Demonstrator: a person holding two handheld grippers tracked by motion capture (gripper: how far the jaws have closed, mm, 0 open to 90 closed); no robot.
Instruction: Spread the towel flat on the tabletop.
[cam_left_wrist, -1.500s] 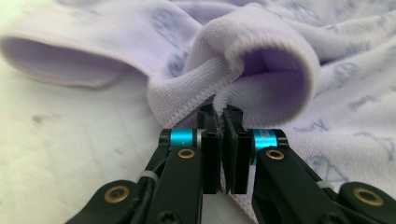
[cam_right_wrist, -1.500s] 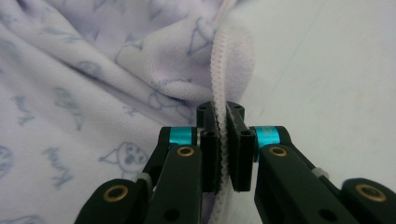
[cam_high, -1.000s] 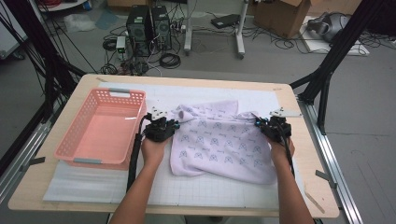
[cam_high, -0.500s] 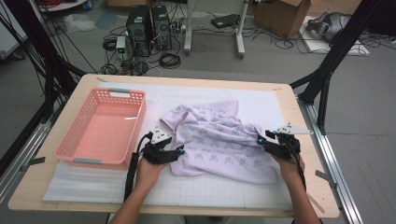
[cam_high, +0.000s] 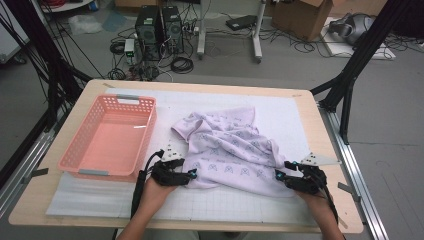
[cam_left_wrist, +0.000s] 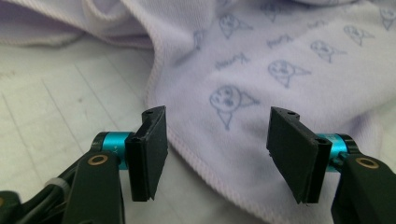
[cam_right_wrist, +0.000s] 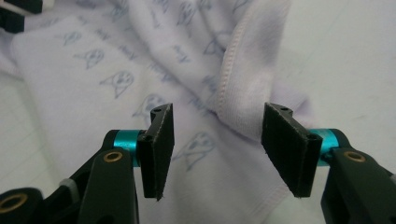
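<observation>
Lilac towel with small printed cartoon faces, stitched hem, lying crumpled and partly folded over itself, just right of pink basket.

The cloth at the frame's centre is pale lilac, printed all over with small grey-blue cartoon faces and script. Left of it sits a salmon-pink basket with a lattice wall, on a white mat ruled with a faint grid over the light wooden table.

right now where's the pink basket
In the high view the pink basket sits on the table's left side, just left of the lilac cloth.
</observation>
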